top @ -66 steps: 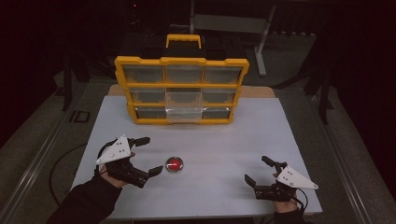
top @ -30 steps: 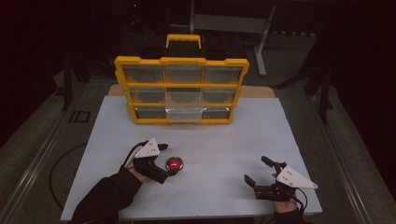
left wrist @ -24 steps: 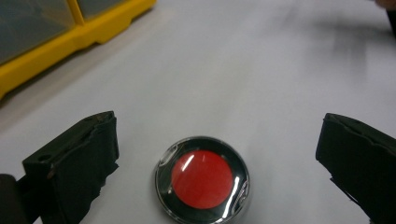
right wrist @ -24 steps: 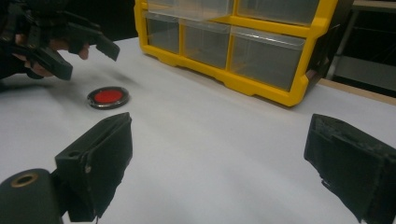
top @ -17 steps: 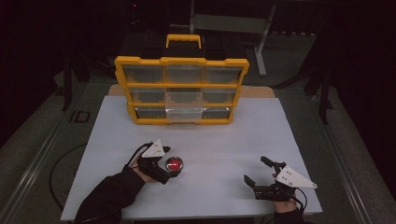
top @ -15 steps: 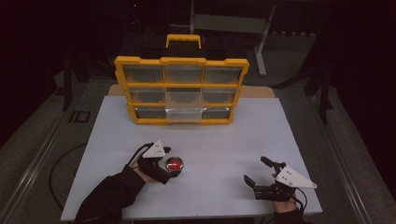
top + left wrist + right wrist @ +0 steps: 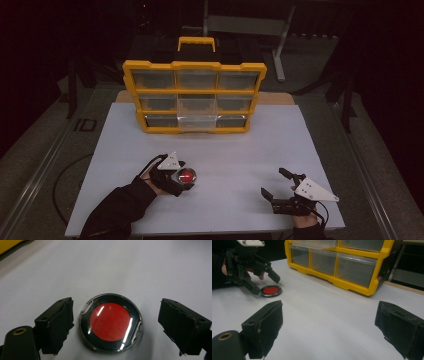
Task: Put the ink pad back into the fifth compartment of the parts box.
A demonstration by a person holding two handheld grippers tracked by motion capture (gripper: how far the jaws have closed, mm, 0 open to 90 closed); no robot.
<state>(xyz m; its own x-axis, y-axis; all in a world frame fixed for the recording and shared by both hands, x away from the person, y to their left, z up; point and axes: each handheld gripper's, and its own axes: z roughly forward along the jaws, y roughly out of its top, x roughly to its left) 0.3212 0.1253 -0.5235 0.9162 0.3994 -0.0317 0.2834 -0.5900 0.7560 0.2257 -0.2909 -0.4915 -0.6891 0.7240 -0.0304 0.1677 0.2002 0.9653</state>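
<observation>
Straddling the round red-centred case (image 7: pixel 110 324) with our left tool (image 7: pixel 176 176), we have just been closing its jaws, yet gaps show on both sides and the pads (image 7: pixel 60 323) do not press it; the case lies flat on the white tabletop (image 7: pixel 235 150), in front of the yellow drawer organizer (image 7: pixel 195 95). Farther right, our right tool (image 7: pixel 276 184) rests near the tabletop's front edge, jaws wide apart and holding nothing.

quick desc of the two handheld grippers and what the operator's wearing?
Both the left gripper and the right gripper are black two-jaw units with ragged black pads, each topped by a grey three-cornered plate. A dark long sleeve covers the left forearm.
</observation>
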